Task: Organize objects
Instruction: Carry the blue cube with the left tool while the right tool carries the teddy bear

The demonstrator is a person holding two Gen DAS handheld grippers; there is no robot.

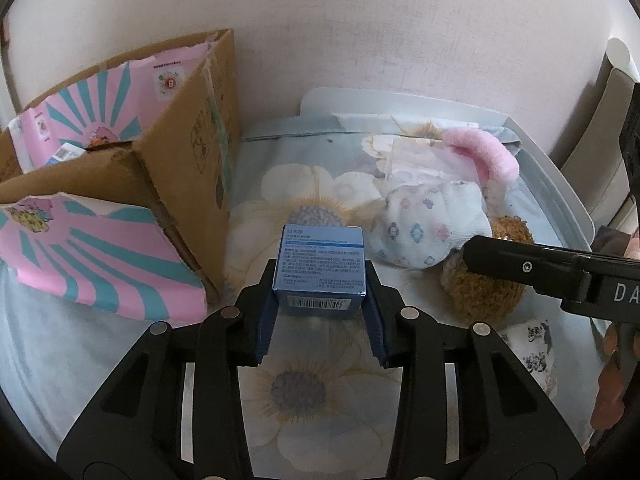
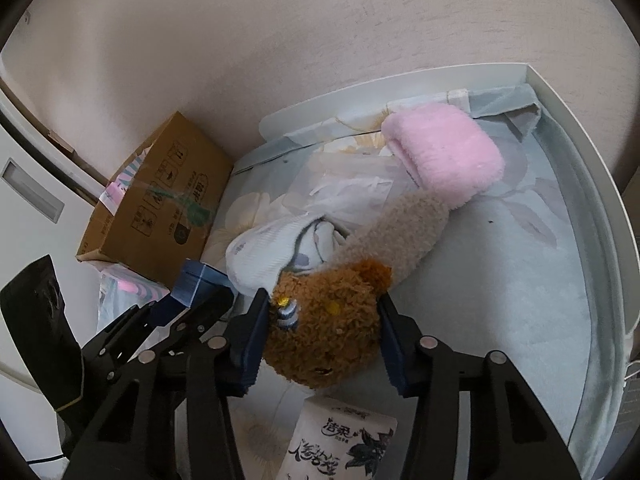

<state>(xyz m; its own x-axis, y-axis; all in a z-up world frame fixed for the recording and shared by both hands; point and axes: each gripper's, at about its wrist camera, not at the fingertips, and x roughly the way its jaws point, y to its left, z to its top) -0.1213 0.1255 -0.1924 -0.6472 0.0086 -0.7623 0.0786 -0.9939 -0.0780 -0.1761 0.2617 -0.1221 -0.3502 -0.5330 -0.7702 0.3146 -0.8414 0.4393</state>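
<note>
My left gripper (image 1: 320,300) is shut on a small blue box (image 1: 320,268) with a barcode, held just above the floral cloth, right of an open cardboard box (image 1: 188,152). My right gripper (image 2: 324,336) is shut on the brown bear head of a fuzzy sock (image 2: 324,340), whose beige leg runs back to a pink cuff (image 2: 444,160). That sock also shows in the left wrist view (image 1: 480,292), beside a pale patterned sock (image 1: 424,228). The blue box and left gripper appear at the left of the right wrist view (image 2: 196,284).
The cardboard box (image 2: 160,208) holds pink and teal packaging (image 1: 100,256). A tissue pack (image 2: 340,444) lies in front of the bear sock. A clear plastic bag (image 2: 344,192) lies behind the socks. A white raised rim (image 2: 592,184) bounds the cloth at right and back.
</note>
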